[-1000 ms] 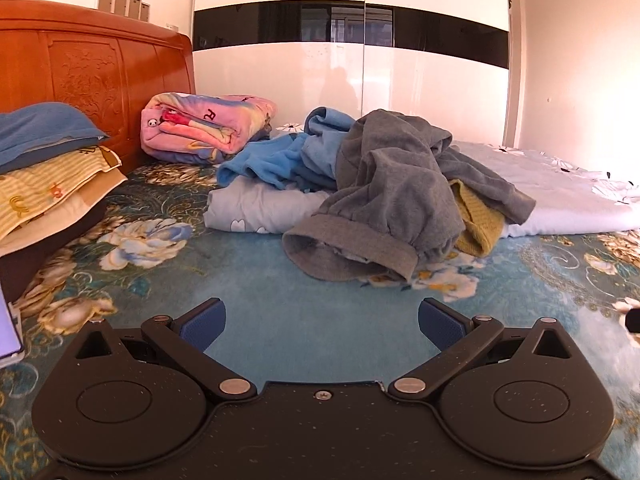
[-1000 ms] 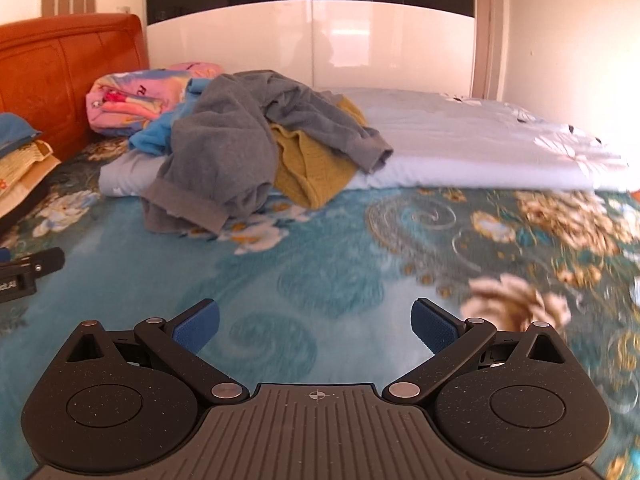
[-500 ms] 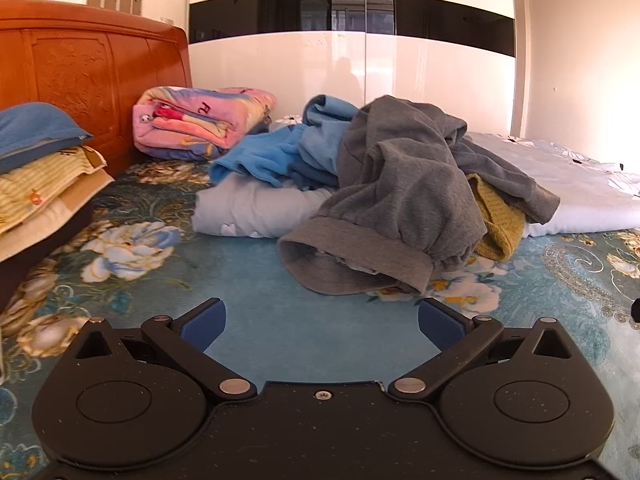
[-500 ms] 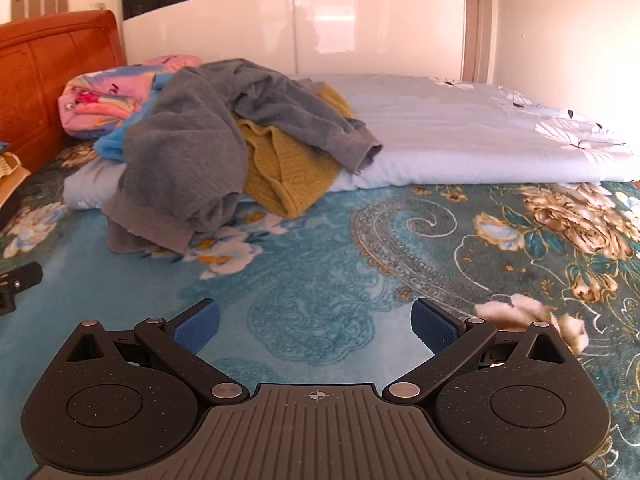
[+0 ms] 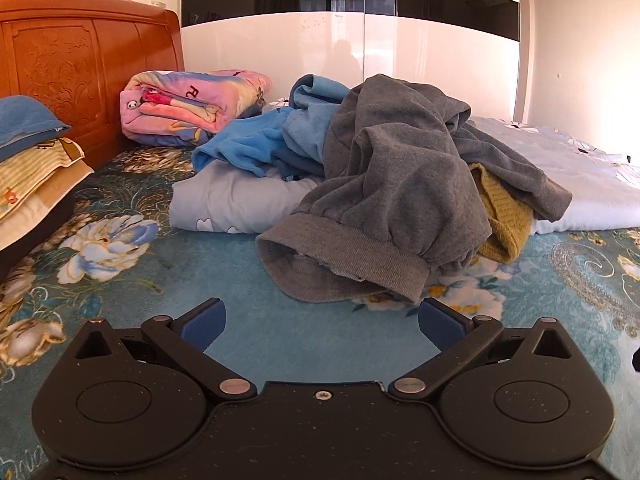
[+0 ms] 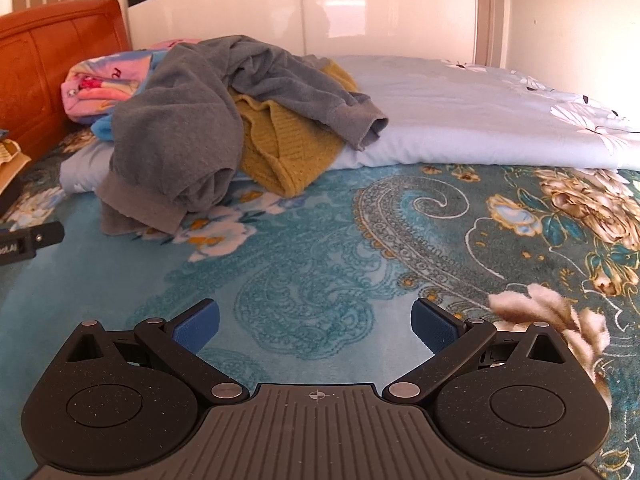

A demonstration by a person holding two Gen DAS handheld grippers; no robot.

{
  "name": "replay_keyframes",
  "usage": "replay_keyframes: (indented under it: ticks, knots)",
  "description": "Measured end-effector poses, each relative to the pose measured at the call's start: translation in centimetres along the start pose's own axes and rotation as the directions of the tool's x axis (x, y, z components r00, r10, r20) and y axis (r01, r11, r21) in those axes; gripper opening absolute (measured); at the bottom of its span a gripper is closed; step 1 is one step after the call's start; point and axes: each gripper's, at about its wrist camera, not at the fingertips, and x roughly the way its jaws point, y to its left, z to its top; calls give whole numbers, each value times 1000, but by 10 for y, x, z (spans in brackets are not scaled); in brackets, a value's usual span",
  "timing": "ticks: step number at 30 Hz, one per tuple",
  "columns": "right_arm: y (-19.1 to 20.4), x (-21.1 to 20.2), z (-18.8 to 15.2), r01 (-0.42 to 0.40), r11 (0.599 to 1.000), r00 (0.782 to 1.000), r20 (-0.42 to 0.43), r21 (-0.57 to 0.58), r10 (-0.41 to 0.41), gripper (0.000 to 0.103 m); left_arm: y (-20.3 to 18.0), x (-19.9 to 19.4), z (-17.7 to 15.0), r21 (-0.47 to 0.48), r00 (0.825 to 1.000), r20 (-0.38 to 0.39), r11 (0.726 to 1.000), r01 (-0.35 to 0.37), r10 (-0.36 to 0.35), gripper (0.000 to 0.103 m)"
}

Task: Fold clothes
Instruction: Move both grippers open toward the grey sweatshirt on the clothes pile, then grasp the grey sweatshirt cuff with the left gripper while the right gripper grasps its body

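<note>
Left hand-held gripper (image 5: 321,318): jaws spread wide, blue pads (image 5: 202,323) empty, touching nothing. It hovers low over the bed (image 5: 248,280), pointed at the ribbed hem of the grey sweatshirt, which lies just beyond the fingertips.

Right hand-held gripper (image 6: 315,322): jaws likewise wide apart, holding nothing, over a bare patterned stretch of the bed, well short of the clothes.

Grey sweatshirt (image 5: 396,184): crumpled on top of the clothes pile at the middle of the bed, hem hanging toward the near side, one sleeve trailing right onto the pale duvet. In the right wrist view the pile sits far left.

Mustard knitted garment (image 5: 500,216): under the grey sweatshirt, showing at its right side.

Blue garments (image 5: 260,144): bunched at the far left of the pile, partly under the sweatshirt.

Pale duvet (image 6: 480,120): folded, across the far side of the bed, beneath the pile.

Pink patterned blanket (image 5: 192,108): folded, far left, beside the wooden headboard (image 5: 80,68).

Stacked pillows (image 5: 32,168): left edge, against the headboard.

White wardrobe (image 5: 360,40): with a dark band, behind the bed.
</note>
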Motion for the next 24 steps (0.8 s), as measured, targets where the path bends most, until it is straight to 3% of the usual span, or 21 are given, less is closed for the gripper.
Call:
replay_keyframes:
  ticks: [10,19,21,24]
  knots:
    - [-13,12,-2,15,1000,1000,-2,-11,-15,103,-4,25,18,10,1000,8,1000,15,-15,102]
    - [-43,10,-9,74,997,997,21,-30,-74,103,-15,64,106,-17,983,152,994,110,-106,102]
    - [-50,7,-11,82,996,996,34,-25,-82,103,-26,76,118,11,976,189,994,107,-107,102]
    - [-57,7,-13,95,995,995,32,-23,-94,103,-38,86,122,21,978,181,994,105,-107,94]
